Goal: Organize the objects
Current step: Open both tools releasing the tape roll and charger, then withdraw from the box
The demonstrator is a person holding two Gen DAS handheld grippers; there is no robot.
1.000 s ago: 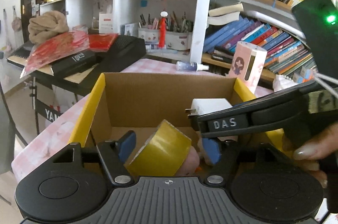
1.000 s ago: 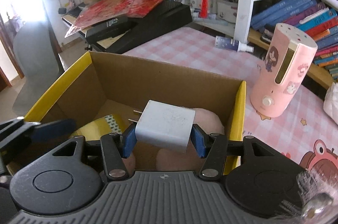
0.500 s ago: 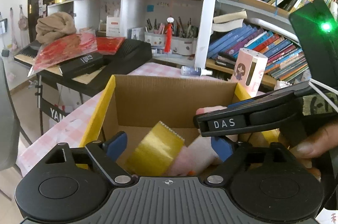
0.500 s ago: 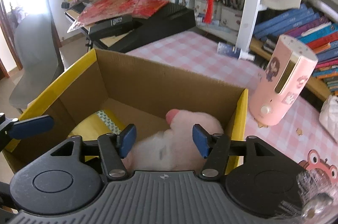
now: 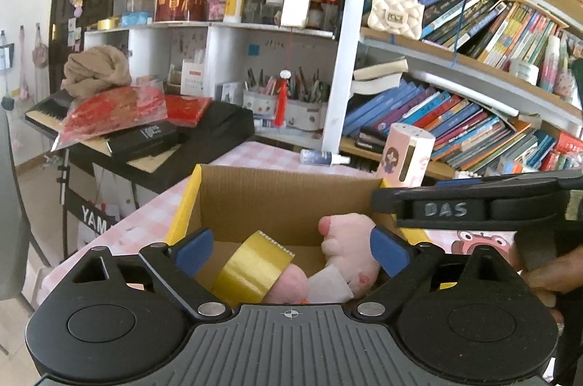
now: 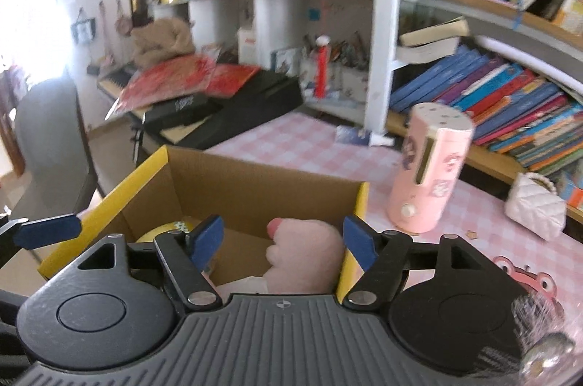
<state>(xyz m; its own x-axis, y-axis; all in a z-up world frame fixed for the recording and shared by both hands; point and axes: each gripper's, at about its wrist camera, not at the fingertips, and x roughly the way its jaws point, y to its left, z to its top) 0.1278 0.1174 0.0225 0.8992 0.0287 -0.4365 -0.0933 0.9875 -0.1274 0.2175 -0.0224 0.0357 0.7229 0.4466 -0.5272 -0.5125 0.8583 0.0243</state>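
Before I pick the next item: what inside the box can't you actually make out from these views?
- White charger: left wrist view, half hidden by the pink plush and the tongs' body; blurred in the right wrist view.
- Yellow tape roll: lower part cut off.
- Cardboard box floor: mostly covered.
- Near box wall: hidden in both views.

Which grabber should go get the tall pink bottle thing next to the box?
Probably the right gripper. The pink container stands on the checked table just right of the cardboard box, on that gripper's side. Its jaws have just been opening and hold nothing. The left gripper sits farther away.
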